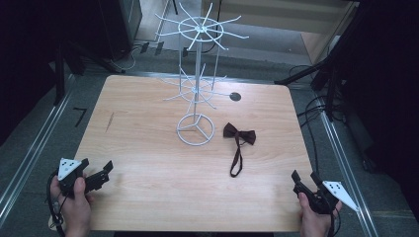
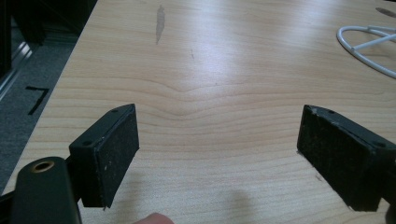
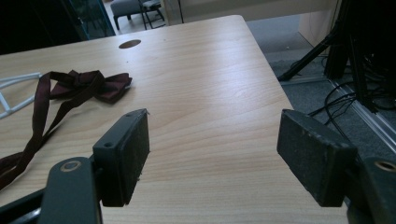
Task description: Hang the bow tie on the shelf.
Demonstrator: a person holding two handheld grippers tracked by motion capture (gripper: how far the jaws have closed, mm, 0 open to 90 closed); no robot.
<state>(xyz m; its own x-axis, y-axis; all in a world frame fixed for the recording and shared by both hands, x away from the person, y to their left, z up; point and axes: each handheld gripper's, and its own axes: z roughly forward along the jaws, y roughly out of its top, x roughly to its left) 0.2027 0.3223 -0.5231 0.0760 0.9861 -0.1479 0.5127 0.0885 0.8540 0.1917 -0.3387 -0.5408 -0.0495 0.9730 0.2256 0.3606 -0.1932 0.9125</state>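
Observation:
A dark maroon bow tie (image 1: 239, 134) lies flat on the wooden table (image 1: 148, 153), its strap trailing toward the front; the bow tie (image 3: 93, 85) also shows at the far left of the right gripper view. Behind it stands a white wire display rack (image 1: 196, 89) with spoke arms on two levels and a ring base. My left gripper (image 1: 96, 174) rests at the table's front left corner, open, with bare wood between its pads (image 2: 116, 154). At the front right edge my right gripper (image 1: 305, 178) is open too, nothing between its pads (image 3: 128, 154).
A round cable hole (image 1: 235, 97) sits near the table's back right. Dark stands and cables (image 1: 321, 108) crowd the floor to the right, and metal rails (image 1: 29, 158) run along both sides of the table.

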